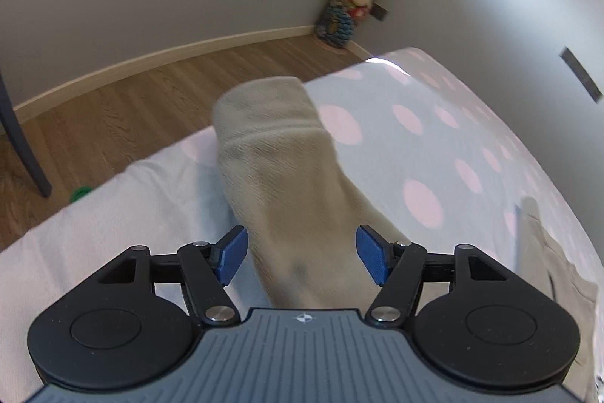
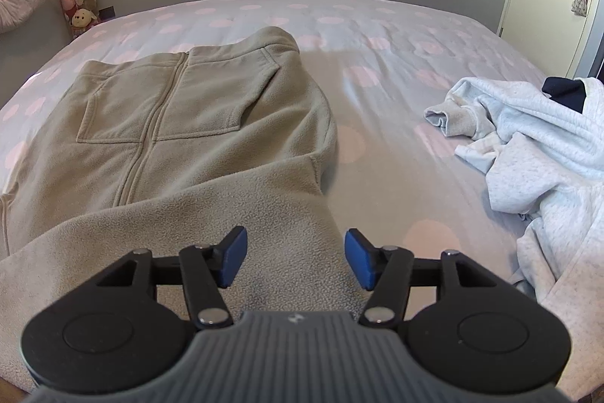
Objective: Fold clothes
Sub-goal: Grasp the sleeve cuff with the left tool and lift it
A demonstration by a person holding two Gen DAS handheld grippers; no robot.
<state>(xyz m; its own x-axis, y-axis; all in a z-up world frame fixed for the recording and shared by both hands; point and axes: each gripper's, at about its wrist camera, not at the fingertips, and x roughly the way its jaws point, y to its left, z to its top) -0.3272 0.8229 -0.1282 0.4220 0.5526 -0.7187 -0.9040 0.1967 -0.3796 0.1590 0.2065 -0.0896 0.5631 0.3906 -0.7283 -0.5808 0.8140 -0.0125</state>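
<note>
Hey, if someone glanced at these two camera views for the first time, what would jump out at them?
First, the beige fleece jacket spread zipper-up across the polka-dot bed, with its sleeve running between the open left gripper. The open right gripper hovers over the fleece's near edge. A crumpled pale grey sweatshirt lies on the bed's right side.

Both wrist views close, forward; share bed.

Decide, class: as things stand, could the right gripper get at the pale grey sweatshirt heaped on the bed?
Probably yes. The right gripper stands open over the beige fleece jacket, holding nothing, and the pale grey sweatshirt lies off to its right, with only bare polka-dot bedsheet between.
</note>
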